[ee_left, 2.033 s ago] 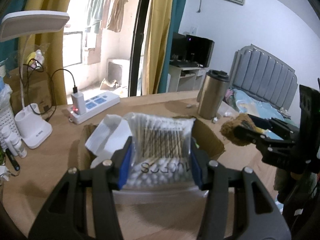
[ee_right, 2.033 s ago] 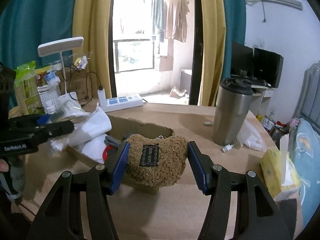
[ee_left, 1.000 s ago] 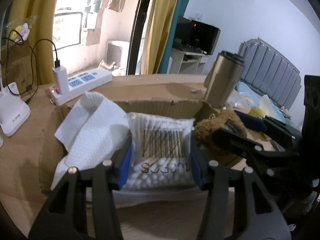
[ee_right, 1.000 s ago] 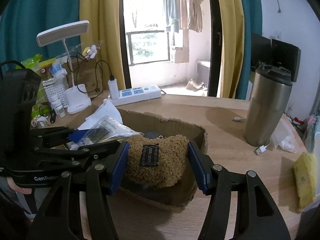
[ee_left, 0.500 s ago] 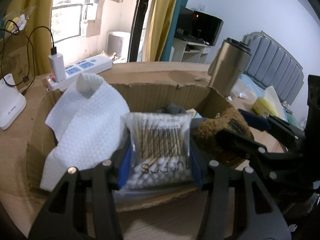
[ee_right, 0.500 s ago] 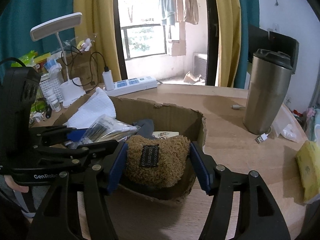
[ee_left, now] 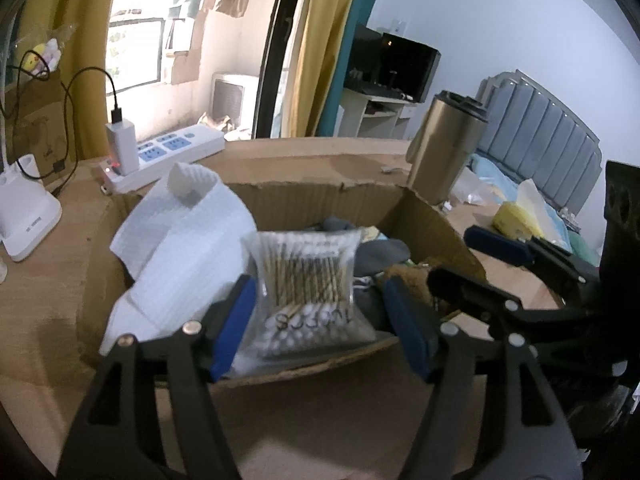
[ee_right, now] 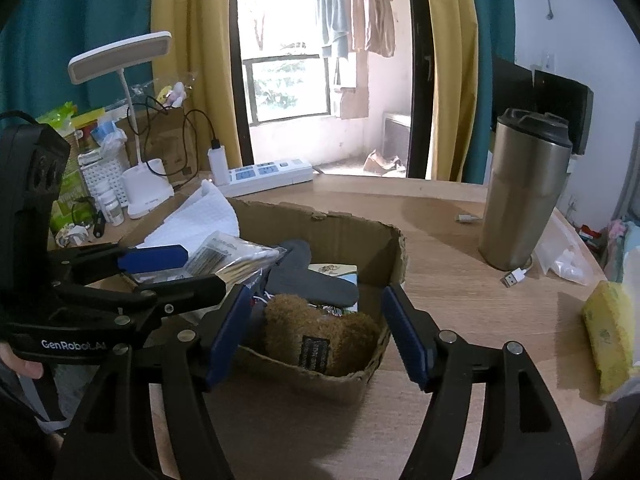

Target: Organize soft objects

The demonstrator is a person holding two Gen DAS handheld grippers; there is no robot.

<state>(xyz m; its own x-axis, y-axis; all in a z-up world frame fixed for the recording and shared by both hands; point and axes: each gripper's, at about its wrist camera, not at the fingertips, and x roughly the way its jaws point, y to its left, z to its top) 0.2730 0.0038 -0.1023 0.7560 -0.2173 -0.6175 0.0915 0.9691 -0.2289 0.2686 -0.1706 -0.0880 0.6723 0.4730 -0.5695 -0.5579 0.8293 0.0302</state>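
Cardboard box (ee_right: 394,248), centre frame, holds a white cloth (ee_left: 188,240), grey insole and brown plush (ee_right: 320,332). Right gripper (ee_right: 316,330): jaws apart, plush lying loose directly between and below them in the box's near corner. Left gripper (ee_left: 318,312): jaws apart around a cotton-swab packet (ee_left: 308,280), swabs pointing away from the camera; contact cannot be told.

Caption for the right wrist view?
Open right gripper above brown plush toy lying in cardboard box.
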